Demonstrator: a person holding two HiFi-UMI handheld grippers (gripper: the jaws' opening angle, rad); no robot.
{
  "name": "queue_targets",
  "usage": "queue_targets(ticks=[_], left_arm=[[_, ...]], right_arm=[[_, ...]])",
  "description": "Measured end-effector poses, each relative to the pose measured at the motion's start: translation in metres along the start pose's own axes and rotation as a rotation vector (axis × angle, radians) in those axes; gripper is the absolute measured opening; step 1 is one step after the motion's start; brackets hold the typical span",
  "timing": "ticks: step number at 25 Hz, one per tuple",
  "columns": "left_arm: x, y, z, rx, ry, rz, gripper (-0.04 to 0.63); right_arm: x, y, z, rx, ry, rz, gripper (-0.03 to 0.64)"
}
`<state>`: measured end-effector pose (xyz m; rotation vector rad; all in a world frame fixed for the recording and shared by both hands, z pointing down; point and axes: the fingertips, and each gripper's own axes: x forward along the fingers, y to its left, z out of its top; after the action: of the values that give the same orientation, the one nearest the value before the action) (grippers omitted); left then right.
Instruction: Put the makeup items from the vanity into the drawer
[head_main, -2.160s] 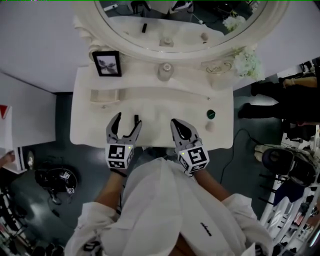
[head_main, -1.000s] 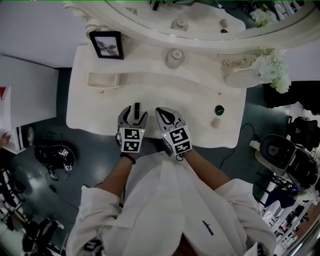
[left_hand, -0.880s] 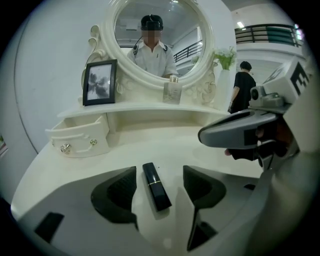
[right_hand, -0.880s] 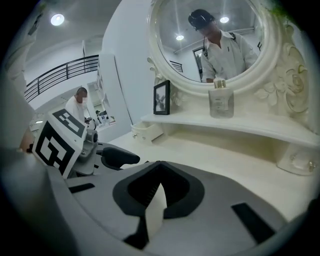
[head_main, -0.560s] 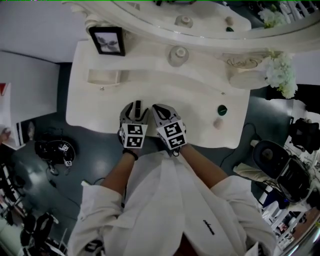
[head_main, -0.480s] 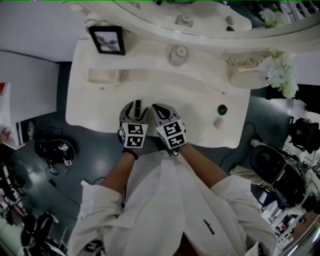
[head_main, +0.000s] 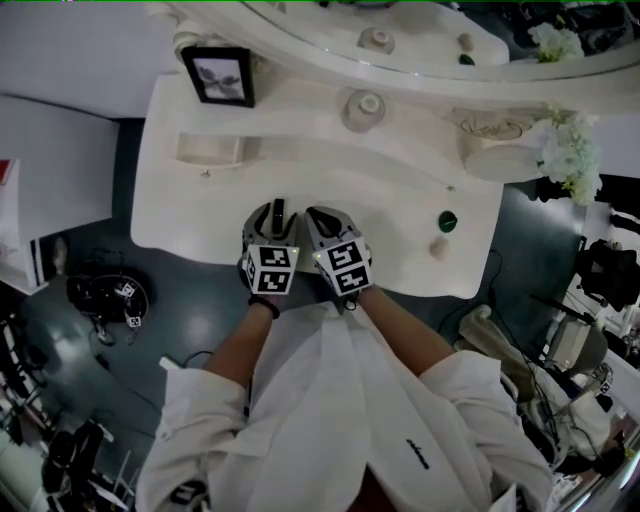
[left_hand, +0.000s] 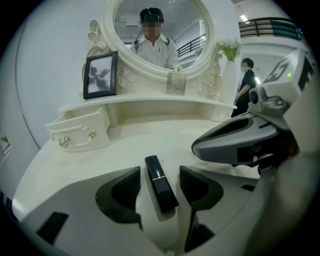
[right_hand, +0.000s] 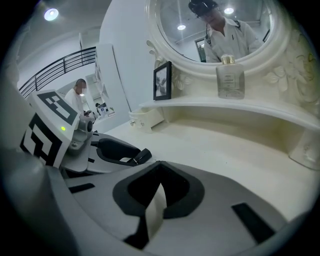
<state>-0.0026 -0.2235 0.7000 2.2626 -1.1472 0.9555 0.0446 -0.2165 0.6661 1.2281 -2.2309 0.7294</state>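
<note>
A black lipstick (left_hand: 161, 182) with a gold band lies flat on the white vanity top (head_main: 400, 190). It sits between the jaws of my left gripper (left_hand: 159, 172), which are closing; a thin gap still shows on each side of it. From the head view, the left gripper (head_main: 276, 218) is near the vanity's front edge with the lipstick (head_main: 279, 209) poking out past its tips. My right gripper (head_main: 320, 218) is close beside it on the right. Its jaws (right_hand: 159, 162) are shut with nothing in them. A small drawer (head_main: 210, 150) sits at the back left, seemingly pulled out.
A round green item (head_main: 447, 221) and a small beige item (head_main: 440, 248) lie on the vanity's right side. On the raised shelf stand a perfume bottle (head_main: 362, 108) and a photo frame (head_main: 218, 75). White flowers (head_main: 570, 160) stand at the far right, with the oval mirror behind.
Both grippers have come together near the front edge. The left one's jaws have moved around the lipstick and narrowed. The right one, open at first, is shut.
</note>
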Motion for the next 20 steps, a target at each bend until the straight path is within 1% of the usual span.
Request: queue_targets(ticks=[5, 7, 11, 14, 18, 20], left_arm=[[-0.001, 0.002, 0.005, 0.003, -0.015, 0.001, 0.252], [-0.001, 0.002, 0.004, 0.005, -0.013, -0.002, 0.219], [0.000, 0.000, 0.002, 0.018, -0.008, -0.018, 0.193], [0.000, 0.000, 0.004, 0.034, -0.008, -0.020, 0.121], [0.001, 0.000, 0.002, 0.017, -0.001, -0.038, 0.117], [0.000, 0.001, 0.005, 0.003, -0.012, -0.047, 0.117]], right_arm=[[0.004, 0.000, -0.002, 0.004, 0.009, -0.003, 0.018], [0.005, 0.001, -0.002, 0.005, 0.009, -0.003, 0.018], [0.006, 0.001, 0.000, 0.004, 0.009, -0.005, 0.018], [0.007, -0.002, 0.003, 0.009, 0.007, -0.012, 0.018], [0.007, -0.006, 0.007, 0.008, 0.003, -0.023, 0.018], [0.009, -0.007, 0.010, 0.006, 0.001, -0.027, 0.018]])
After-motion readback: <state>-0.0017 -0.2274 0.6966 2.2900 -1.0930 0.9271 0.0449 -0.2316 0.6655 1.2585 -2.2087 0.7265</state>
